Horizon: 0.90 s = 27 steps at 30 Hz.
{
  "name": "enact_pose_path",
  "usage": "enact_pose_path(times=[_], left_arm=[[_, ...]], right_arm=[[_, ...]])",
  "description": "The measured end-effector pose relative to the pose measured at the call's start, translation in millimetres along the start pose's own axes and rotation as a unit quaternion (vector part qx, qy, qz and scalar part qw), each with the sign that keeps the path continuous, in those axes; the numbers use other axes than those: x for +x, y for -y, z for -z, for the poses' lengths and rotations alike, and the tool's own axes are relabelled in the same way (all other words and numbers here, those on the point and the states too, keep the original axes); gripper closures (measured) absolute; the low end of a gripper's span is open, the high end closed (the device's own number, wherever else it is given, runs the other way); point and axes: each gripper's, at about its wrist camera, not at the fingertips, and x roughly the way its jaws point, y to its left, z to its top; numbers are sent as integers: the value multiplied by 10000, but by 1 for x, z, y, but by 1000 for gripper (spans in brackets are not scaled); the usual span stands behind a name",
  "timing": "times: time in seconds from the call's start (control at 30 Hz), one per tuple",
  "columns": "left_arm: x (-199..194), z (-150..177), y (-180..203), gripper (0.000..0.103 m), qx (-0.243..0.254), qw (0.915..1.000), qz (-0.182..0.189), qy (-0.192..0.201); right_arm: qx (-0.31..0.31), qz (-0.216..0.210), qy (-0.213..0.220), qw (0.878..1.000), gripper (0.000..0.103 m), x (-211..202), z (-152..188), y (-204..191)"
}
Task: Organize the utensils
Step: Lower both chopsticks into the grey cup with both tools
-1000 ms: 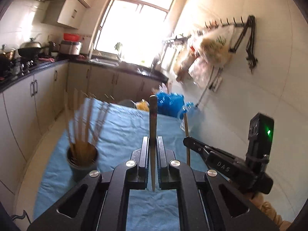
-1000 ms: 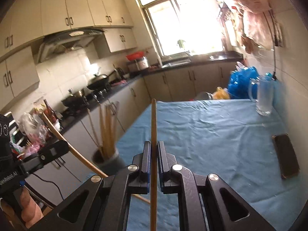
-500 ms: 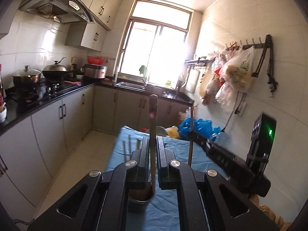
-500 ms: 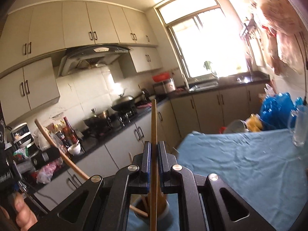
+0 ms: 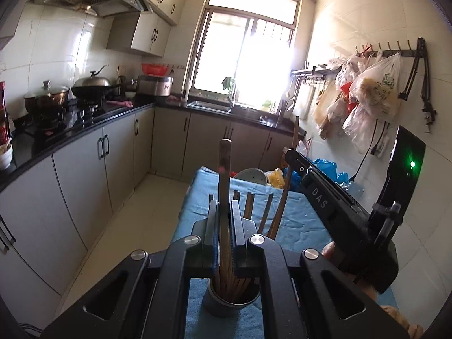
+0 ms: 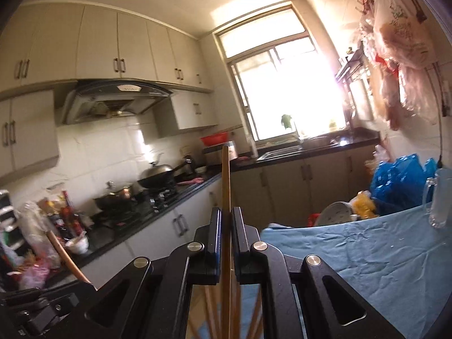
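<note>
We see the left claw clamped on an upright chopstick above the cup on the blue cloth. The right claw pinches its own chopstick. A second ago the cup stood off to the left; both claws have swung over it.

There were two grippers, each clamping one chopstick, one holder, one table, one mug.
</note>
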Motion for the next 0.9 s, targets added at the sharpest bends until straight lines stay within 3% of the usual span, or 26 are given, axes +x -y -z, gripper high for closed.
enact_pose_path(times=[0.27, 0.9], left_arm=[[32, 19, 2, 97, 41, 9993, -160, -335], [53, 33, 4, 96, 128, 9980, -322, -532]], right_arm=[[-116, 153, -336, 9993, 96, 14, 27, 7], [-24, 152, -776, 9969, 96, 19, 55, 25]])
